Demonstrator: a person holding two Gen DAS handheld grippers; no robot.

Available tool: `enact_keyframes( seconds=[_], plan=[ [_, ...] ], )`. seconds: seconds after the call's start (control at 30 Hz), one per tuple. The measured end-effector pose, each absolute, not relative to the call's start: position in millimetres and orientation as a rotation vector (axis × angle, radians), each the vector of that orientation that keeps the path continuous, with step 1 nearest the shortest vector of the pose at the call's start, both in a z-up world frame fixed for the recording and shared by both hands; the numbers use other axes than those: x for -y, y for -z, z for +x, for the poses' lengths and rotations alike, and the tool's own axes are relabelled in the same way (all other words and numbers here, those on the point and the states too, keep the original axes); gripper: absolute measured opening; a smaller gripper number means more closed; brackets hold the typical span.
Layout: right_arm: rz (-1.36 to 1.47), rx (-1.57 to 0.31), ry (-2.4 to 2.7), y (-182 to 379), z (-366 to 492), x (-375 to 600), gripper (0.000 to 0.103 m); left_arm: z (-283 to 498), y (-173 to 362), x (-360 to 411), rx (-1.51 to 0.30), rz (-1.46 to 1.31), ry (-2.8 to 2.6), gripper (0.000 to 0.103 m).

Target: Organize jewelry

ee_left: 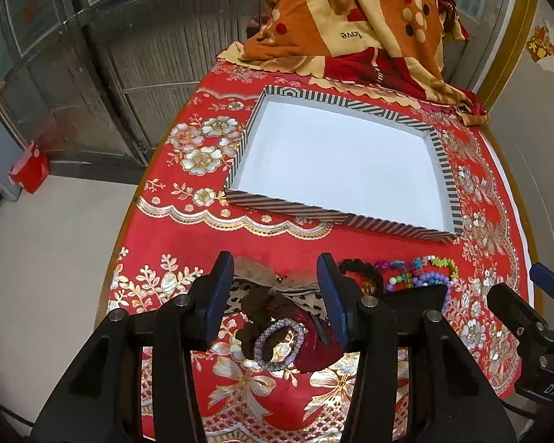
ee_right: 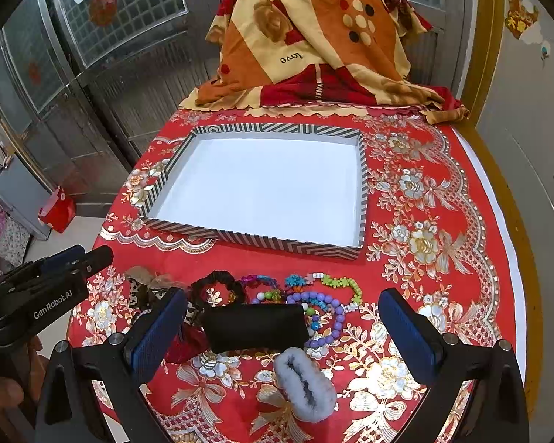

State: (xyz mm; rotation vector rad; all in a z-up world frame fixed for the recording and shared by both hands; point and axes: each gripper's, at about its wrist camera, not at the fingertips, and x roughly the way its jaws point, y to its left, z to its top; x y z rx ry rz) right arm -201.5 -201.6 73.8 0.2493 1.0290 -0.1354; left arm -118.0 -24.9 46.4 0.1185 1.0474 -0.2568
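A striped, white-lined tray (ee_left: 284,203) (ee_right: 247,238) lies empty on the red floral tablecloth. Near the front edge lie jewelry and hair pieces: a bow with a brown scrunchie (ee_left: 258,306), a purple beaded bracelet (ee_left: 277,343), a black scrunchie (ee_right: 218,282), colourful bead bracelets (ee_left: 417,273) (ee_right: 314,295), a black pouch (ee_right: 255,326) and a grey furry clip (ee_right: 304,382). My left gripper (ee_left: 275,295) is open above the bow and purple bracelet. My right gripper (ee_right: 282,328) is open wide above the pouch and furry clip. Both are empty.
A folded orange and red blanket (ee_left: 351,26) (ee_right: 314,44) lies at the table's far end. Metal doors stand at the left, with a red box (ee_left: 29,170) on the floor. A wall runs along the right edge.
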Motion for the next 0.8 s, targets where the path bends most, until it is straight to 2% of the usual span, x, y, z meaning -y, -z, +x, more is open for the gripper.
enact_keyframes(
  seconds=[0.43,0.8],
  plan=[
    [0.275,-1.032,0.141,-70.8,-209.4,215.3,0.103,-108.4,-49.1,-10.4,-1.063,0.064,0.213,0.046],
    [0.276,-1.076,0.136,-56.6,-215.7,233.9,0.103,-97.5,-22.5,-36.8,-1.196,-0.045,0.228,0.046]
  ],
)
